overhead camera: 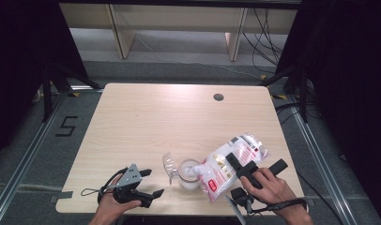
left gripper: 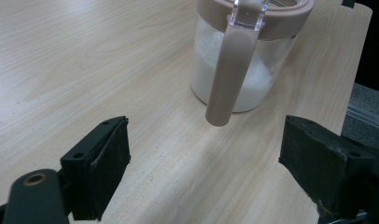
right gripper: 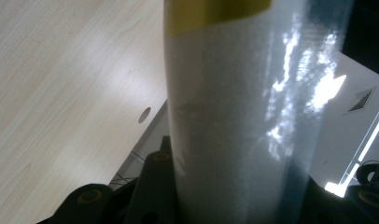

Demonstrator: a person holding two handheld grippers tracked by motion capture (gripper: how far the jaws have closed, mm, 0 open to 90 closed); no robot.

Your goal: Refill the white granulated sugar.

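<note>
Tilted over the jar (overhead camera: pixel 189 174) at the table's (overhead camera: pixel 146 122) five o'clock: the bag (overhead camera: pixel 228 165), mouth down at its own seven o'clock, right at the jar's open top. Clamped on the bag's middle, the right gripper (overhead camera: pixel 239 165), jaws pressed into the plastic from both sides (right gripper view: clear film and white grains rising straight between the jaws). Inside the jar, white grains, partly full. Flipped open at the jar's nine o'clock, the clear lid (overhead camera: pixel 168 165). Down at the table's seven o'clock, the left gripper (overhead camera: pixel 152 183), jaws spread wide, nothing between them, pointing toward three o'clock at the jar. Seen from the left gripper view: jar just ahead, beige latch (left gripper: pixel 230 77) hanging from the rim.
</note>
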